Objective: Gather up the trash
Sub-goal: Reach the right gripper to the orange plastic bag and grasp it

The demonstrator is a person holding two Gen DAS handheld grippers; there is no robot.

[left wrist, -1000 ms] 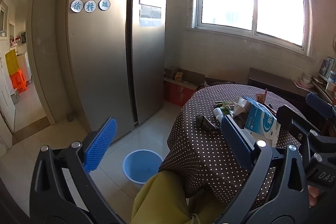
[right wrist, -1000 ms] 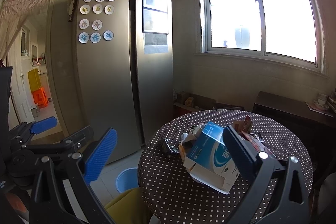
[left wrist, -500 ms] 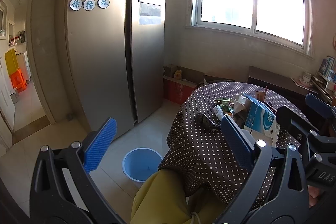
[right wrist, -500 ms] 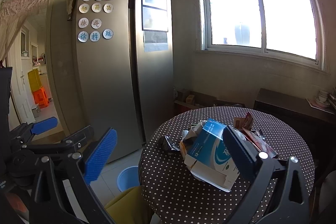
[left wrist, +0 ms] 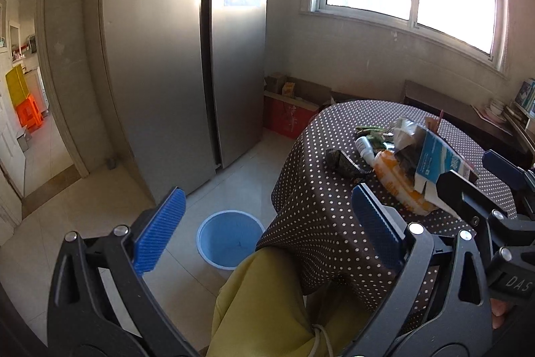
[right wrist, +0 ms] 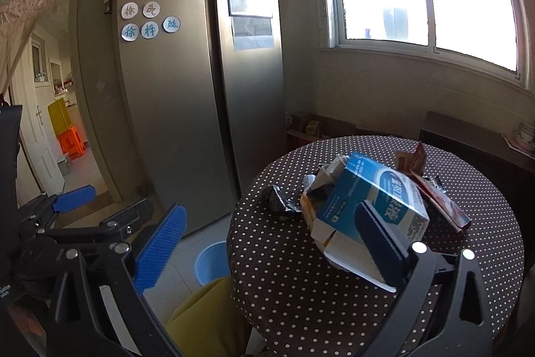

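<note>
Both views have dipped and drawn closer over the last second: the fridge magnets have slid toward the top edge of the left view, and the trash pile [right wrist: 367, 199] now sits larger in the right view. I judge this as the approach step, with nothing collected yet.

The left gripper [left wrist: 264, 230] is spread wide with nothing between its fingers; it hangs in the lower centre of its frame, over the floor. The right gripper [right wrist: 267, 243] is equally wide and empty, its right-hand finger overlapping the carton [right wrist: 378, 193] in the picture; whether it touches I cannot tell.

The trash lies heaped on the dotted desk [right wrist: 468, 216], right of centre. The blue-and-white carton is dented, flaps open, tilted on top. Beside it are a crumpled black wrapper [right wrist: 279, 201], an orange packet [left wrist: 398, 183], a small white bottle [left wrist: 364, 148] and red wrappers [right wrist: 441, 199].

The blue bin [left wrist: 229, 238] stands on the floor just beside the desk, lower centre of the left view, and looks empty.
</note>
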